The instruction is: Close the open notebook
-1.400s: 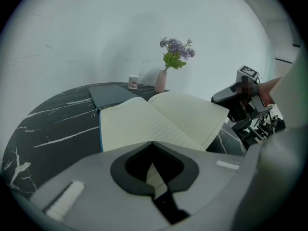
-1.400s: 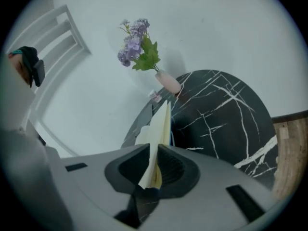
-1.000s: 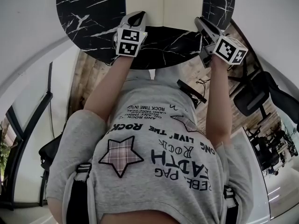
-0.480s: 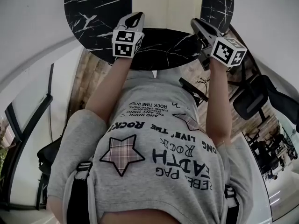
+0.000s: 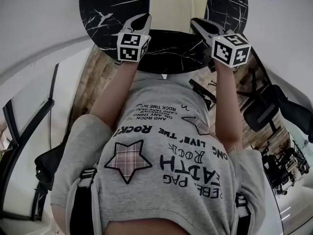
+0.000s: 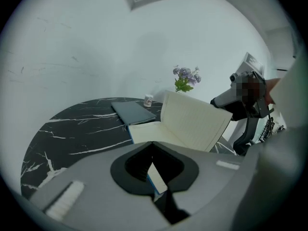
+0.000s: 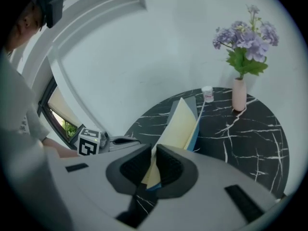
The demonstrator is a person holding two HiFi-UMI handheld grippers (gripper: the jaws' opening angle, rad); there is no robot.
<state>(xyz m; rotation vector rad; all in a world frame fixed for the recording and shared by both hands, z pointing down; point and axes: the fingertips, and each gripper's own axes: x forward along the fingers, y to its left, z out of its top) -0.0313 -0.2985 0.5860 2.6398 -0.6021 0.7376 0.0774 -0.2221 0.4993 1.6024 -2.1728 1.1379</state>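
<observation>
step: notebook (image 5: 178, 6) at the table's (image 5: 107, 9) near edge, half folded | right gripper (image 7: 153, 165): clamped on the raised right half — cover and pages | left gripper (image 6: 153, 153): pinched on the flat left half's near edge | advice: raised half to be swung about the spine — left jaws withdrawn before it lands

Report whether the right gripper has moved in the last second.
Yes. The right gripper, shut on the notebook, has swung left, away from the table's right edge.
</observation>
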